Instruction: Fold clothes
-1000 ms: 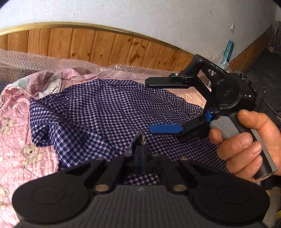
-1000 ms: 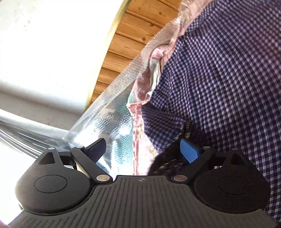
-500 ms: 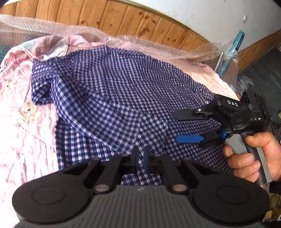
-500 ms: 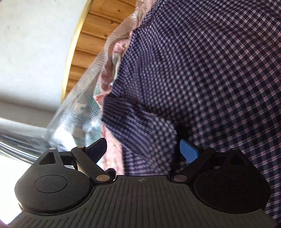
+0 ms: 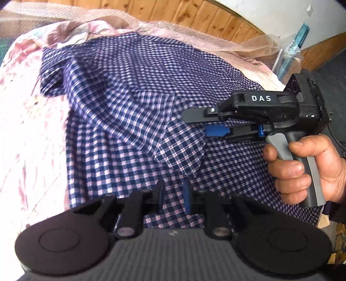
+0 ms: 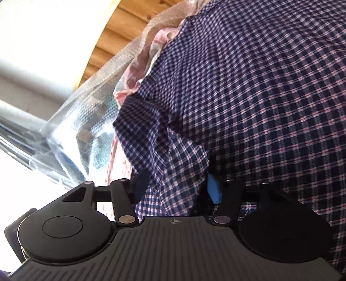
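A navy and pink checked shirt (image 5: 134, 103) lies spread on a pink bedsheet (image 5: 28, 134). My left gripper (image 5: 174, 192) sits at the shirt's near edge with checked cloth between its narrowly parted fingers. My right gripper (image 5: 199, 122) reaches in from the right, a hand on its handle, its jaws around a raised fold of the shirt (image 5: 183, 149). In the right wrist view the shirt (image 6: 259, 86) fills the frame and a flap of it (image 6: 179, 173) lies between that gripper's (image 6: 177, 188) fingers.
A wooden headboard (image 5: 194, 17) runs along the back with bubble wrap (image 5: 216, 41) draped before it. A clear plastic bag with a blue item (image 5: 289, 54) stands at the back right. Bubble wrap also shows in the right wrist view (image 6: 90, 121).
The right gripper has moved left onto the shirt and its jaws have narrowed around a fold. The left gripper's fingers have parted slightly. The left camera has moved closer to the shirt.
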Demonstrator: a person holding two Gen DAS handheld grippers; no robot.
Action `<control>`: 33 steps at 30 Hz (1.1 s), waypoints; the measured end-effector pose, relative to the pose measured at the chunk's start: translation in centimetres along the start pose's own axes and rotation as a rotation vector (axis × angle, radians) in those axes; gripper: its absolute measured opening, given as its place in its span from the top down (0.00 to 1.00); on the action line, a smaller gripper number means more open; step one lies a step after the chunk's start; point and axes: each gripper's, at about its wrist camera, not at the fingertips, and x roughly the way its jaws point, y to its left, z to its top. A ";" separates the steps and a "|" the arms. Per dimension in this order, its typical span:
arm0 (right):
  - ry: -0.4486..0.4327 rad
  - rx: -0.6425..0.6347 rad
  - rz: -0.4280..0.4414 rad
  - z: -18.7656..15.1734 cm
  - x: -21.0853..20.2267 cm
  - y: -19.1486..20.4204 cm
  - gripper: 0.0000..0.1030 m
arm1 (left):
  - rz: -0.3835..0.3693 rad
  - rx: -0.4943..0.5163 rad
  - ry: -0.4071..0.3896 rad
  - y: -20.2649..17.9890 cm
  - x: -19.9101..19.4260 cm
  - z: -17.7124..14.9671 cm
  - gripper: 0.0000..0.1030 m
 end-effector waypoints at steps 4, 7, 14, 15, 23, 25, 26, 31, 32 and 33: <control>-0.021 0.000 -0.018 -0.1 0.5 0.2 0.50 | 0.004 -0.058 -0.002 0.7 -0.8 -1.4 0.81; -0.002 -0.044 -0.032 -0.3 1.1 1.2 0.62 | 0.010 -0.068 -0.002 0.5 -1.0 -2.1 0.80; 0.040 -0.148 -0.064 -0.9 2.3 3.5 0.91 | 0.019 -0.081 -0.008 0.6 -1.4 -3.1 0.75; 0.046 -0.163 -0.068 -1.0 2.5 3.8 0.93 | 0.021 -0.082 -0.011 0.7 -1.6 -3.1 0.73; -0.025 -0.286 -0.091 1.7 -1.0 8.8 0.97 | 0.093 -0.165 -0.054 2.8 -4.5 -4.5 0.68; -0.069 -0.341 -0.094 4.6 -3.4 11.2 0.97 | 0.149 -0.199 -0.060 3.2 -5.7 -5.4 0.65; -0.092 -0.370 -0.096 6.1 -4.6 12.5 0.97 | 0.176 -0.210 -0.063 3.3 -6.2 -6.0 0.64; -0.166 -0.336 -0.128 12.2 -10.6 12.0 0.97 | 0.263 -0.266 -0.058 3.0 -8.3 -9.6 0.56; -0.163 -0.301 -0.126 12.8 -11.4 11.1 0.97 | 0.276 -0.279 -0.052 2.7 -8.5 -10.4 0.56; -0.161 -0.267 -0.124 13.5 -12.3 10.1 0.97 | 0.289 -0.292 -0.046 2.5 -8.6 -11.1 0.56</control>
